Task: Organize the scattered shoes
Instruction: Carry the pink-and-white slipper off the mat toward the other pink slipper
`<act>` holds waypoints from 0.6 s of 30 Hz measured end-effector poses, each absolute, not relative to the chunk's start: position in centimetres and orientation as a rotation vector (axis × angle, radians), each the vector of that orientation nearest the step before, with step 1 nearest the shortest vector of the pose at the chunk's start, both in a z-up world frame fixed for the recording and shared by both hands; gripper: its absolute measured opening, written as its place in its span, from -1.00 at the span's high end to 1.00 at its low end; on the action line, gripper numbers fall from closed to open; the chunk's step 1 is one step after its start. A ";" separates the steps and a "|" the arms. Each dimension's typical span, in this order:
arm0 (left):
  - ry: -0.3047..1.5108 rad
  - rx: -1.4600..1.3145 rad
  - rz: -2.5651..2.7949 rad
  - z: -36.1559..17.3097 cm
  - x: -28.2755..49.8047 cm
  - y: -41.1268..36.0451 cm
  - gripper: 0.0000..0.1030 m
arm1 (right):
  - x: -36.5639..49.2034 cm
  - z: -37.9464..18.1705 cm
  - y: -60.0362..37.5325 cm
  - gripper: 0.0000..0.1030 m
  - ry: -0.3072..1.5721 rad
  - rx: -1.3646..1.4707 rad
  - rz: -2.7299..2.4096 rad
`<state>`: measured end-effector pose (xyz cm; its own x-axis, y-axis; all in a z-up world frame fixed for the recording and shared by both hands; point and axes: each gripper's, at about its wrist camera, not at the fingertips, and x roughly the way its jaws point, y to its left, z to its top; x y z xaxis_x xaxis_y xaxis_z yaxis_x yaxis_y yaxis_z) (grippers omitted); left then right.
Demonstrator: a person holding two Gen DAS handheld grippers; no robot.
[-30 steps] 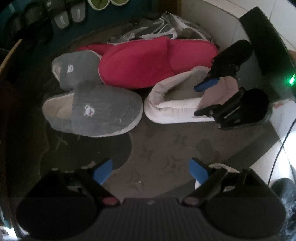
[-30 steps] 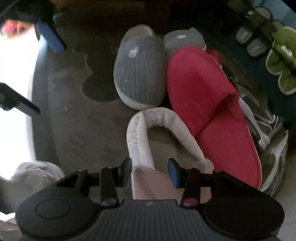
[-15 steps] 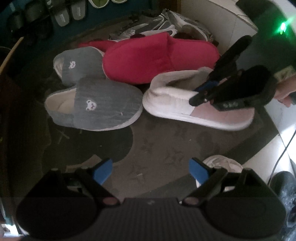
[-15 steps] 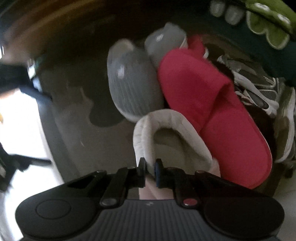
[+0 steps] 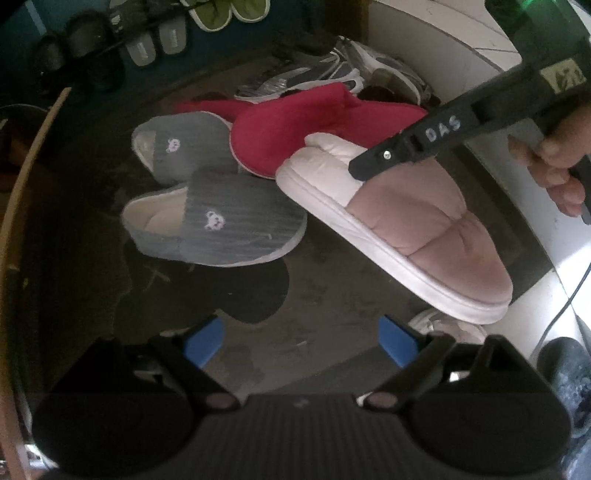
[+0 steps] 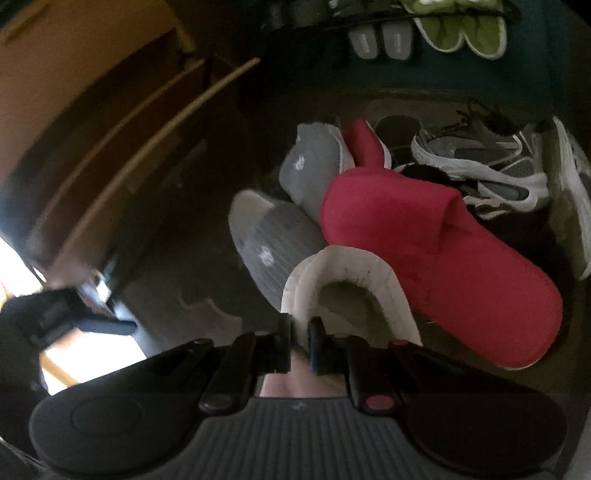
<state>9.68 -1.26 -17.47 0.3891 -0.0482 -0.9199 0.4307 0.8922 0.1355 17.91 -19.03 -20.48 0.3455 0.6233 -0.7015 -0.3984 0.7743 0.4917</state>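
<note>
A pink quilted slipper [image 5: 417,218] with a white collar and sole hangs tilted above the dark mat, toe towards me in the left wrist view. My right gripper [image 6: 300,332] is shut on its white collar [image 6: 347,269], and a person's hand [image 5: 554,166] holds that gripper's handle. My left gripper [image 5: 301,341] hovers over the bare mat with its jaws opening and nothing between them. Two grey bear slippers [image 5: 221,229] [image 5: 184,147] lie on the mat. A red slipper [image 5: 295,125] lies behind them, with grey-white sneakers [image 5: 314,77] farther back.
A dark rack at the back holds green slippers [image 5: 229,11] and grey sandals [image 5: 155,44]. A white shoe [image 5: 447,325] lies near the mat's right corner. Wooden furniture [image 5: 22,192] borders the left. A white tiled wall [image 5: 443,37] stands at the right.
My right gripper closed on the pink slipper's collar, rolled over and lifted it off the mat. My left gripper rose a little and its jaws spread slightly.
</note>
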 end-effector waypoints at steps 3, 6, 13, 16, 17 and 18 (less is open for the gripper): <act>1.131 0.405 -0.299 -16.6 9.3 -0.9 -0.79 | 17.6 -19.4 -19.0 0.83 0.993 0.331 0.659; 1.132 0.425 -0.287 -15.5 8.4 -0.4 -0.79 | 17.6 -18.9 -19.0 0.82 0.999 0.415 0.592; 1.130 0.450 -0.228 -12.3 5.8 1.7 -0.82 | 16.7 -18.4 -17.7 0.83 1.036 0.571 0.537; 1.127 0.436 -0.177 -11.9 4.7 2.6 -0.84 | 15.9 -18.9 -16.9 0.83 1.074 0.587 0.528; 1.125 0.427 -0.158 -11.9 4.1 3.0 -0.85 | 15.7 -19.1 -16.5 0.83 1.077 0.556 0.535; 1.130 0.413 -0.149 -11.9 3.8 3.2 -0.86 | 15.5 -19.4 -15.9 0.83 1.091 0.508 0.548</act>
<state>3.80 3.22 -11.91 0.4266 0.0906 -0.8999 0.3212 0.9149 0.2444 15.50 -15.90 -19.40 0.3575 0.6406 -0.6796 -0.1624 0.7592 0.6303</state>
